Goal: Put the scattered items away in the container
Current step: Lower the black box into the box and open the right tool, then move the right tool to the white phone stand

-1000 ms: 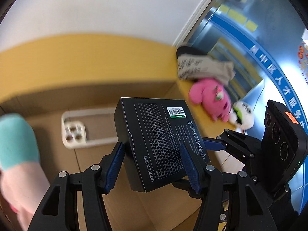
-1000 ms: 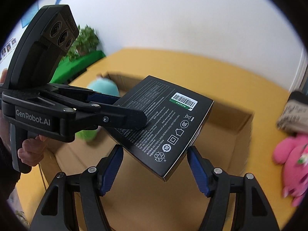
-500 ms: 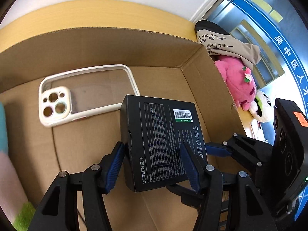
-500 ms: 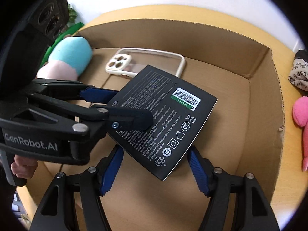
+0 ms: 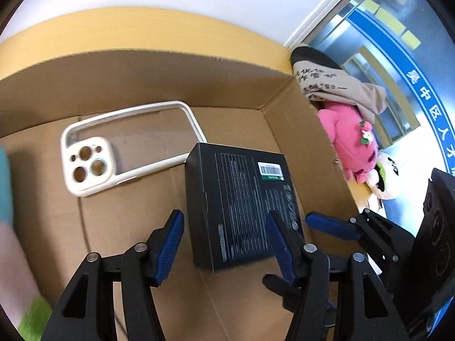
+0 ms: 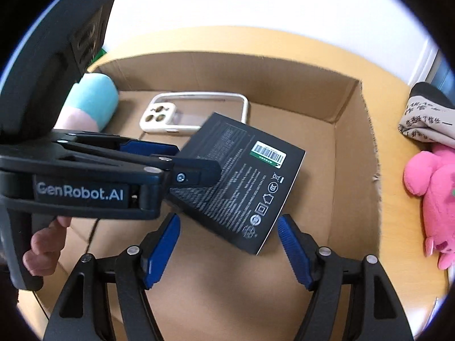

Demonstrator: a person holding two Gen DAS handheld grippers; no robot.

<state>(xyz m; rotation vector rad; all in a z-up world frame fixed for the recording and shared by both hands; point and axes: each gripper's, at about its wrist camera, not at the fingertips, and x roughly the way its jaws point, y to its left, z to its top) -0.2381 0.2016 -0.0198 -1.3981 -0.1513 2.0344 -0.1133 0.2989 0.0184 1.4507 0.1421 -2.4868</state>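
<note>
Left wrist view, left to right: phone case (image 5: 125, 147) lies upper left on the floor of your cardboard box (image 5: 176, 85). Black box (image 5: 241, 210) sits mid-frame inside it. Your left gripper (image 5: 224, 241) has just been opening; left pad stands clear of the black box, right pad overlaps it, can't tell if touching. Pink plush (image 5: 352, 145) is right, outside the box wall.

Right wrist view: your right gripper (image 6: 229, 247), lower center, has just been opening too, both pads clear of the black box.
</note>
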